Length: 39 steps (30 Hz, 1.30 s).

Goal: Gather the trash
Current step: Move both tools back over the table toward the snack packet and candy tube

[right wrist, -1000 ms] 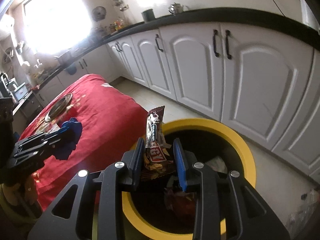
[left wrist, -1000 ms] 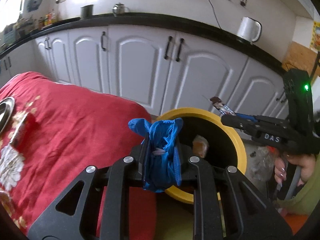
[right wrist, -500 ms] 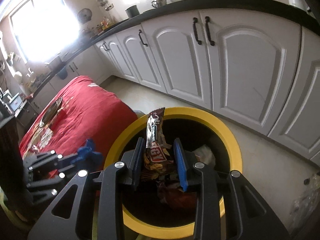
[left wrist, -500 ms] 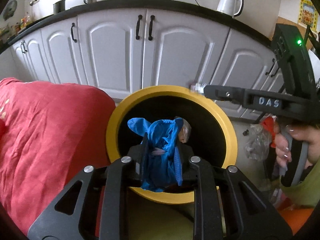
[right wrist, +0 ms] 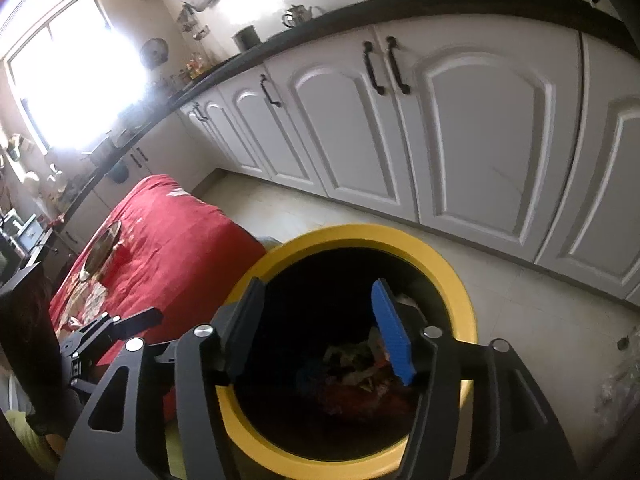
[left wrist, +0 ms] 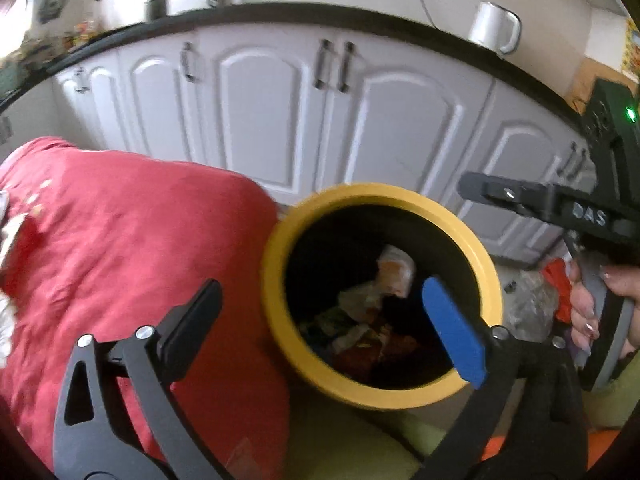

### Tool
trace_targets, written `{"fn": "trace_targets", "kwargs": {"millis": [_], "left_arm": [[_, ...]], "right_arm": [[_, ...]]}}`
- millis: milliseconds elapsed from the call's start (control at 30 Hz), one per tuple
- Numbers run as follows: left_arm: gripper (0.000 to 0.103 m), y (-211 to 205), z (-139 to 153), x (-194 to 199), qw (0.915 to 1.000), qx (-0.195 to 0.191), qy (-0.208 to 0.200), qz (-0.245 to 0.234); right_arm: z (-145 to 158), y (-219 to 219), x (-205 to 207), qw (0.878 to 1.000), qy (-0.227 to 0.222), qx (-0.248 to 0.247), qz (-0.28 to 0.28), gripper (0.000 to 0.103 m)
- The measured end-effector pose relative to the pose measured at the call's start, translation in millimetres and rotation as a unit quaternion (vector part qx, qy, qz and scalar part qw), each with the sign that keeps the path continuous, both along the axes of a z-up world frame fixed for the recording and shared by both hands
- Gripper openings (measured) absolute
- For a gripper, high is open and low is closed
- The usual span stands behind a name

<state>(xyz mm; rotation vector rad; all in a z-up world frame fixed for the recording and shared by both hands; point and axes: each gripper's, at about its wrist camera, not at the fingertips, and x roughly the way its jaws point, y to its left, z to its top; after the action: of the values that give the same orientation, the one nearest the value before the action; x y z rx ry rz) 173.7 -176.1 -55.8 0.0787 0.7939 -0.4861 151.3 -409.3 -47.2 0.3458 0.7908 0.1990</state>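
Both grippers have let go since the earlier frames: blue glove and candy wrapper are gone from between the fingers. From the left wrist, the left gripper (left wrist: 320,320) is opening, nothing between its two fingers, above the yellow-rimmed bin (left wrist: 280,300), which holds a heap of crumpled trash (left wrist: 368,312). From the right wrist, the right gripper (right wrist: 320,328) is likewise opening and empty over the one bin (right wrist: 448,280); a blue scrap, perhaps the glove, lies in the trash (right wrist: 356,364). One red-covered table (right wrist: 168,240) stands beside the bin.

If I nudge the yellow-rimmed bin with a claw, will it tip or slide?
The bin looks wide and squat, so tipping seems unlikely. It holds only loose wrappers, so it is probably light and may slide on the smooth floor tiles. The red cloth beside it could check it.
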Motion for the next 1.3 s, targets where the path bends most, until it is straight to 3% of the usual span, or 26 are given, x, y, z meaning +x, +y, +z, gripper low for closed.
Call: {"fn": "trace_targets", "kwargs": {"millis": [233, 533, 967, 1300], "left_arm": [[0.092, 57.3, 23.4, -1.2, 0.9945, -0.002, -0.03, 0.1], [0.092, 130.4, 46.4, -12.7, 0.9768, -0.007, -0.066, 0.204], [0.092, 210.4, 52.7, -31.1, 0.9536, -0.015, -0.065, 0.294], [0.092, 277.2, 39.8, -52.8, 0.9268, -0.033, -0.032, 0.373]], "right_arm": [[18.5, 38.1, 2.0, 0.999, -0.031, -0.01, 0.039, 0.07], [44.9, 98.3, 13.8, 0.993, -0.065, -0.031, 0.095, 0.077], [64.5, 205.2, 29.7, 0.974, -0.088, -0.059, 0.198, 0.082], [60.1, 282.0, 51.5, 0.963, -0.074, -0.056, 0.255, 0.082]]}}
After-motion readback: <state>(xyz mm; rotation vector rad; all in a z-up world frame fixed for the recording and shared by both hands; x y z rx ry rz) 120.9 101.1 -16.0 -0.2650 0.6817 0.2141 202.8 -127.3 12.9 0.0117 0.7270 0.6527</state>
